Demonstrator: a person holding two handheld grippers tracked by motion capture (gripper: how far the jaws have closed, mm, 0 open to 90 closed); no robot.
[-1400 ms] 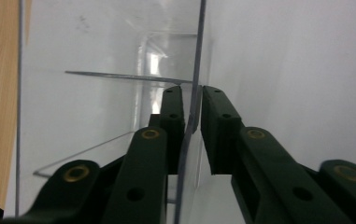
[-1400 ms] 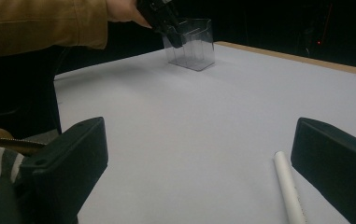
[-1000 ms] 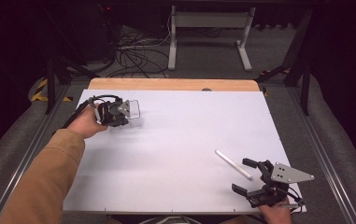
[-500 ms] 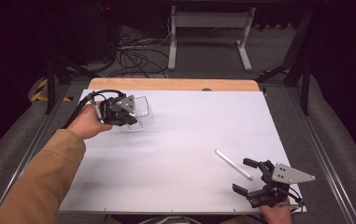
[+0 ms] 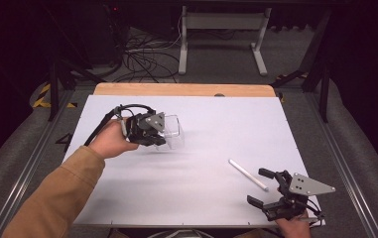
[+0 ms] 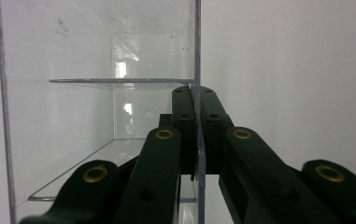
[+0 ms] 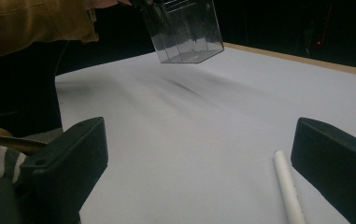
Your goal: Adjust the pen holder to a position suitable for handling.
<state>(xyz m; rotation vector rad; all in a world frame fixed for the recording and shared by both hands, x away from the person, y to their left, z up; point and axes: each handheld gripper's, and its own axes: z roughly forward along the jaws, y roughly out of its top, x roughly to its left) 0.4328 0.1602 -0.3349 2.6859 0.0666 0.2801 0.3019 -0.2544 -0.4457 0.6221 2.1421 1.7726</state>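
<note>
White table sheet (image 5: 191,198): matte, flat, plain. Clear plastic box (image 5: 170,131): rigid, thin-walled, scuffed; shifted from far-left corner toward centre within last second, lifted off sheet — likely being carried toward pen. Left gripper (image 5: 149,130): clamped on box wall. Right gripper (image 5: 268,191): stayed at near-right edge, spread apart, empty. White pen (image 5: 247,174): slim cylinder, unmoved, just beside it.

Open right claw (image 7: 199,163), white stick (image 7: 288,189), raised clear box (image 7: 185,30)
</note>
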